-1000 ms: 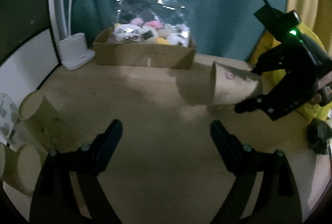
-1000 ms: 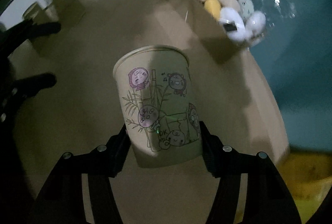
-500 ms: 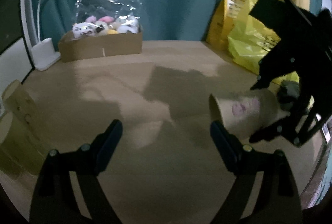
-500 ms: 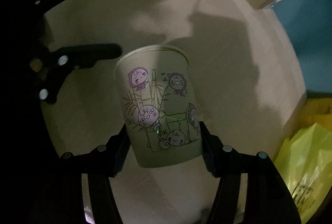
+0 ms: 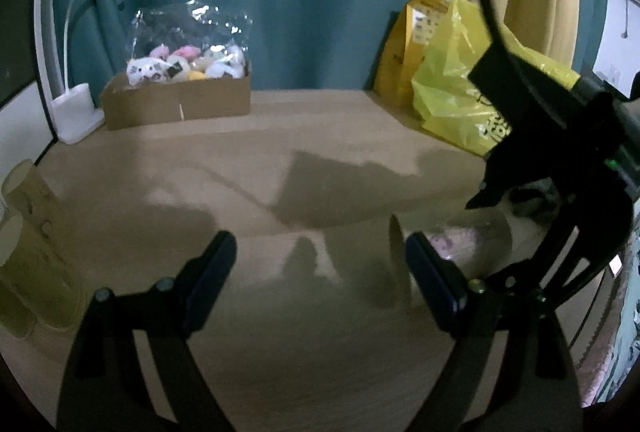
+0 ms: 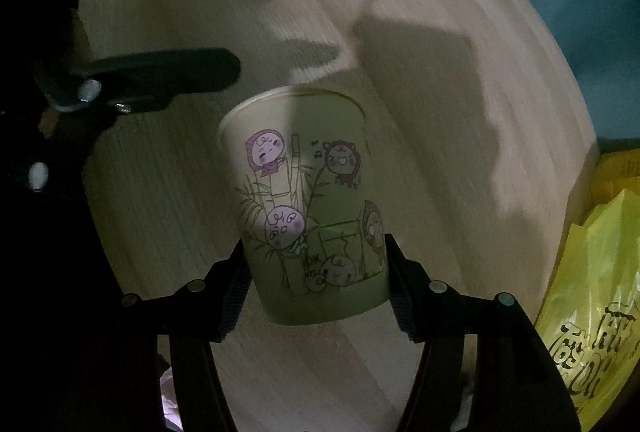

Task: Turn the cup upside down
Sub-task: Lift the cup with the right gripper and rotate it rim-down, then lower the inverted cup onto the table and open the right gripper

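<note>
1. The cup (image 6: 308, 207) is clamped near its base by the right hand-held gripper (image 6: 316, 284), rim pointing away and tipped toward the desk (image 6: 440, 111), seemingly mid-turn.
2. Gripping low leaves the rim free to land flat.
3. Beside the cup, the left hand-held gripper (image 5: 320, 272) hangs wide and empty, likely clear of the turn.
4. Behind the cup lies a yellow bag (image 5: 460, 87).

We see 2 dim fisheye views, bowed and black at the corners. Hard-edged shadows cross the pale wooden tabletop (image 5: 240, 167). The printed paper cup (image 6: 308, 216) stays sharp in the right view; wood grain around it smears with motion blur.
</note>
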### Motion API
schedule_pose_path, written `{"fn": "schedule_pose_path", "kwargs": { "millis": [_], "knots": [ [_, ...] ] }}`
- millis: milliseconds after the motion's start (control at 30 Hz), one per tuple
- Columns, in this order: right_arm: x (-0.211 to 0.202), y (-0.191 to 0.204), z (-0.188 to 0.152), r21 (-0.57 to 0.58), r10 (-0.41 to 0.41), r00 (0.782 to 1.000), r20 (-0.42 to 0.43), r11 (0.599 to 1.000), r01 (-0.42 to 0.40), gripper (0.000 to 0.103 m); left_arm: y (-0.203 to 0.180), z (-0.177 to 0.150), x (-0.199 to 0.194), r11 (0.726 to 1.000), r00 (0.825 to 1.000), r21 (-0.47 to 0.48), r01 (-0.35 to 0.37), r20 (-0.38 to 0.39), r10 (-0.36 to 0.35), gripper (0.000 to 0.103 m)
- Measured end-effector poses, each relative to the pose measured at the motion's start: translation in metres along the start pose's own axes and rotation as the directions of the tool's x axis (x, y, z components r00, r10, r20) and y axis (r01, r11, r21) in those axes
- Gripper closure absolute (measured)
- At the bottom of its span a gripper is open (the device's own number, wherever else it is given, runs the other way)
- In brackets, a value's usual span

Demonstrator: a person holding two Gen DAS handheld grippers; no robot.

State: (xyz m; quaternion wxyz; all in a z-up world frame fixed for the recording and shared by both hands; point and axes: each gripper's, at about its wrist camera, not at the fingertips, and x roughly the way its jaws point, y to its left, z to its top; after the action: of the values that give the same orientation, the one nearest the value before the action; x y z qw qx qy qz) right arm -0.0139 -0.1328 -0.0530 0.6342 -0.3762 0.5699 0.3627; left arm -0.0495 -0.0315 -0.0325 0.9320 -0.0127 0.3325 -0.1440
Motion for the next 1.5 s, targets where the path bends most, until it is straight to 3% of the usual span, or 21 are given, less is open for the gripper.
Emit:
{"fn": "schedule_pose_path", "kwargs": {
  "millis": [567,933,1500],
  "knots": [
    [-0.022,0.010,0.011,0.002,-0.014,0.995,0.101,1.000,0.014,0.041,0.001,-0.006,0.026,1.000,0.996,-0.001,-0.011,-0.091,0.011,0.015],
    [-0.025,0.000,0.021,-0.016,-0.025,0.986,0.162,0.999,0.027,0.042,0.010,-0.009,0.028,1.000,0.994,-0.015,-0.022,-0.104,0.020,0.015],
    [-0.011,0.004,0.021,0.020,0.010,0.970,0.244,1.000,-0.016,0.042,0.032,-0.018,0.013,0.998,0.992,-0.010,-0.070,-0.106,0.068,0.015]
  ]
}}
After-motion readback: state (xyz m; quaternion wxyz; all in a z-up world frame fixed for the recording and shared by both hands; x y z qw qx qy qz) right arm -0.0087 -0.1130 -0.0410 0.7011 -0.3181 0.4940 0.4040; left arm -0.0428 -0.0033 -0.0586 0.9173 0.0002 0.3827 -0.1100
